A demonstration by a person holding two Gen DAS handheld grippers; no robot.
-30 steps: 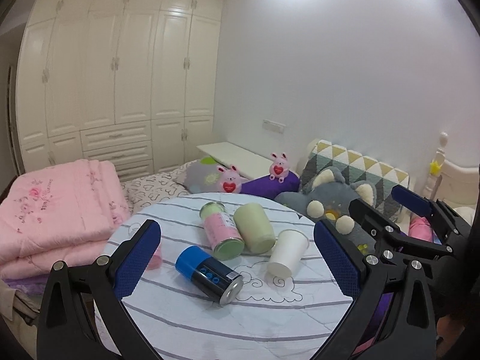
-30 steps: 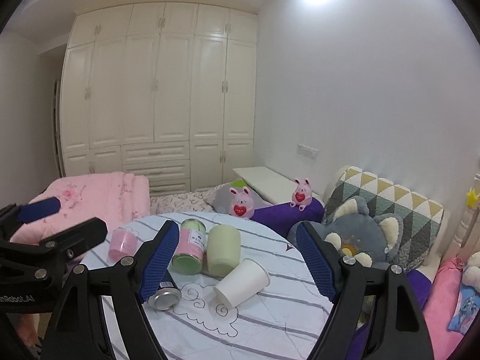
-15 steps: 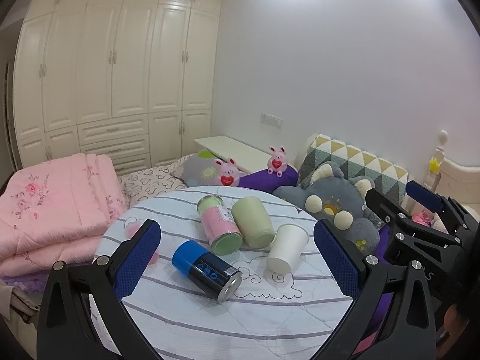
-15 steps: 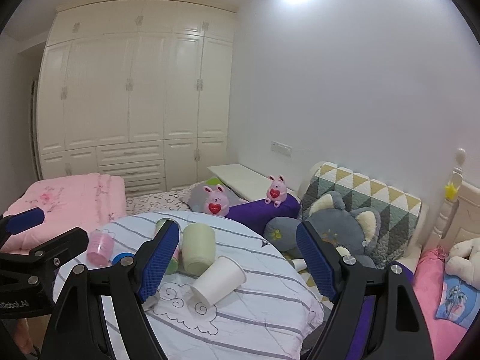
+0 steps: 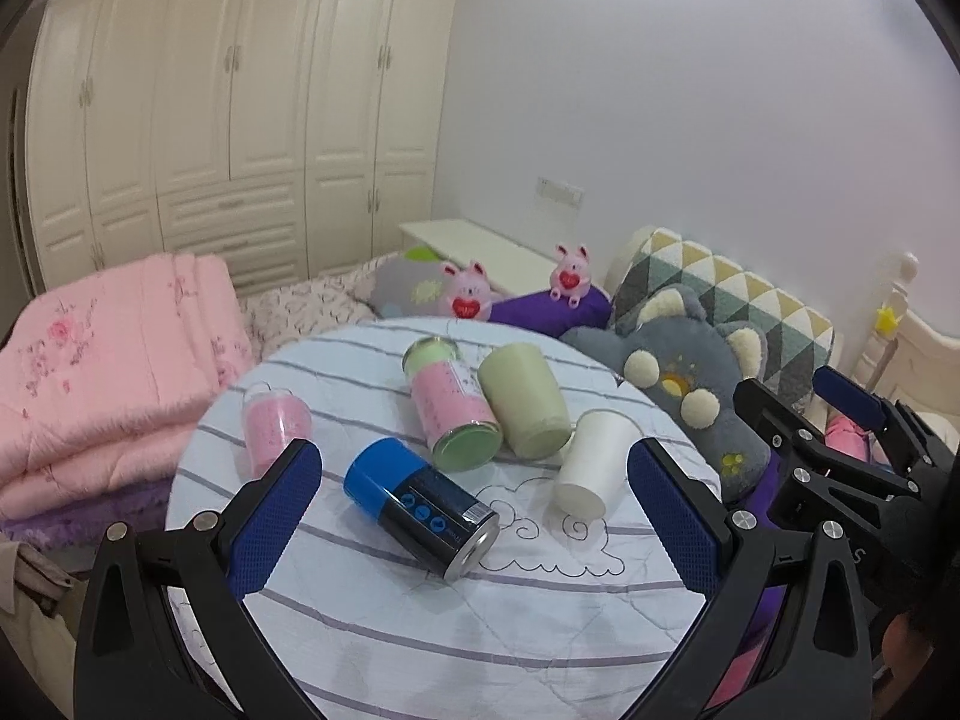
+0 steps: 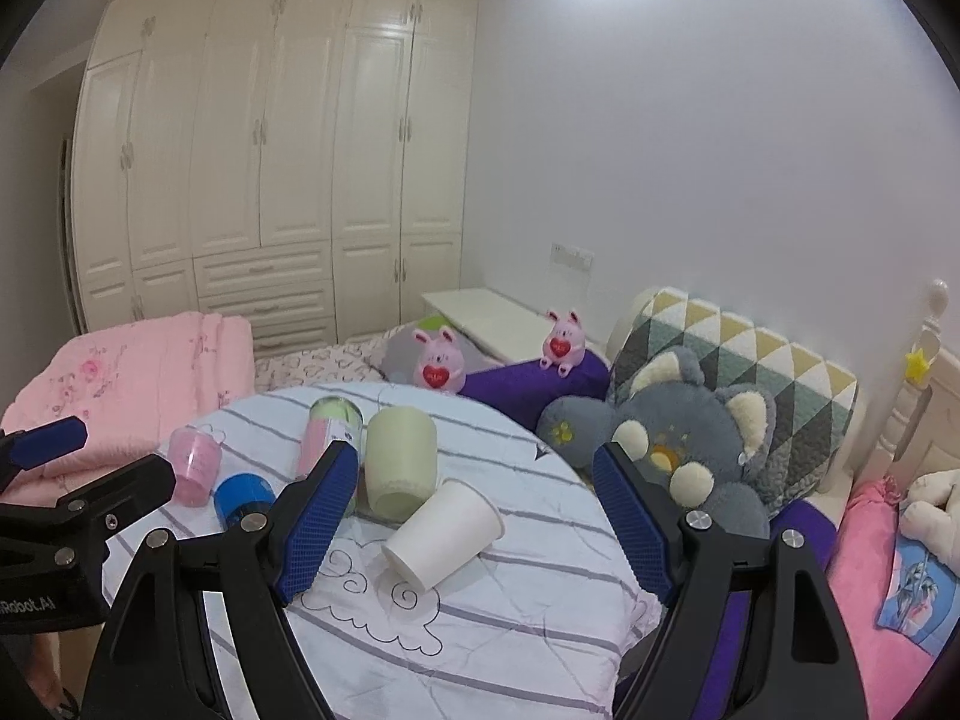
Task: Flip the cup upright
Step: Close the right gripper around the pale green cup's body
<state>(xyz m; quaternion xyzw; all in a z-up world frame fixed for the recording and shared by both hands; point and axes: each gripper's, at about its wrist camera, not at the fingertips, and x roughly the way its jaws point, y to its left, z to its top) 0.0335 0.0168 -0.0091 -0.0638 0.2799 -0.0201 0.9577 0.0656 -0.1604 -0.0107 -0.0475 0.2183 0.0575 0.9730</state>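
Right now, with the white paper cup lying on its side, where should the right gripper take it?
Probably across the white paper cup's mid-wall, coming from above with the open right gripper. It lies tipped, base toward the camera, and the green cup crowds its far end.

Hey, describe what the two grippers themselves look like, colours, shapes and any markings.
Both the left gripper and the right gripper have matte black angular frames that splay into two fingers, each lined with a blue textured pad. Silver round bolt heads dot the frames. In the right wrist view, white lettering shows mirrored on the left gripper's body, seen from the side. No cables or sleeves show.
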